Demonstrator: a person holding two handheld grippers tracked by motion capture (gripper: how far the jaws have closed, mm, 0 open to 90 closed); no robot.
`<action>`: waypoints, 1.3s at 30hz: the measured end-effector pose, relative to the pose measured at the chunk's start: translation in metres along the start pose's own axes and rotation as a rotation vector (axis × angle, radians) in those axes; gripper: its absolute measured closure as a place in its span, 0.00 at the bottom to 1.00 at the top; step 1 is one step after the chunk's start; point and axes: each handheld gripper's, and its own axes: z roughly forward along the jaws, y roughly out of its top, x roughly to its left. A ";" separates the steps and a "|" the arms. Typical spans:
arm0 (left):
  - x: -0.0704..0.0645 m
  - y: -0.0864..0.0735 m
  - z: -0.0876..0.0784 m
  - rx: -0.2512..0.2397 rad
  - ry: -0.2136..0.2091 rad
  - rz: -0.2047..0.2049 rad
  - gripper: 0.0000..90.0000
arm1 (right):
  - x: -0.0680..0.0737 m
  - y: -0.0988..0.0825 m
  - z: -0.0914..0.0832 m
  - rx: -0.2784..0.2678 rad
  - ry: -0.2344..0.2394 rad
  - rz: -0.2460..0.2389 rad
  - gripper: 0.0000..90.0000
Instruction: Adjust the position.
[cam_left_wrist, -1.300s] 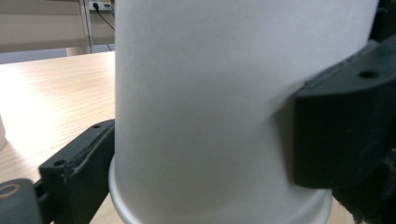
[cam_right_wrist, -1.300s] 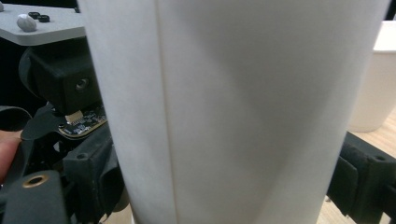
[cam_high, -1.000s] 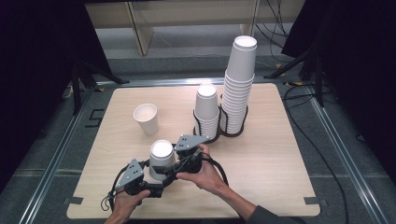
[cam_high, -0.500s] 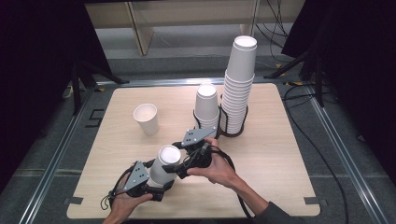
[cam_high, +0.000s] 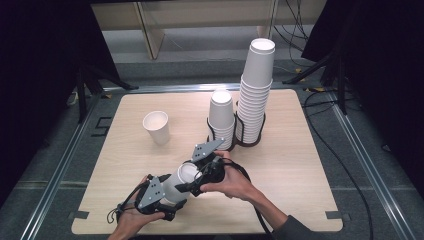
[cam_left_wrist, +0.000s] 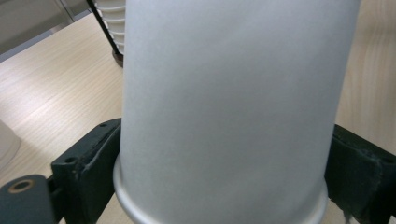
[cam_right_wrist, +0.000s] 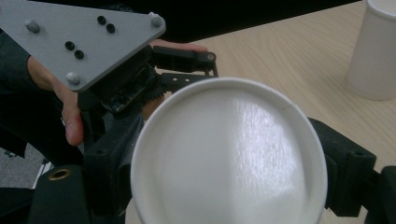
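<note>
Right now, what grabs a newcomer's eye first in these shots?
The white paper cup near the table's front edge, lying tilted between the left gripper and right gripper, jaws of both flanking it. Next, the tall cup stack in its black holder at the back, beside a shorter stack.

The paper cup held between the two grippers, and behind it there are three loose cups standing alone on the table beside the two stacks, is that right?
Not quite. Only one loose cup stands alone on the table, left of the two stacks, as the high view shows. The paper cup is indeed held between the two grippers.
</note>
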 end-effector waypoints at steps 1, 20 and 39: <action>0.000 0.001 -0.001 0.017 -0.007 0.014 0.09 | -0.002 0.000 0.001 -0.005 0.005 -0.041 0.24; 0.006 -0.001 -0.007 -0.237 0.005 -0.072 0.01 | -0.008 0.002 -0.014 -0.148 0.054 0.090 0.26; 0.008 0.004 -0.013 -0.265 -0.006 -0.064 0.09 | -0.014 -0.001 -0.015 -0.209 0.126 0.210 0.25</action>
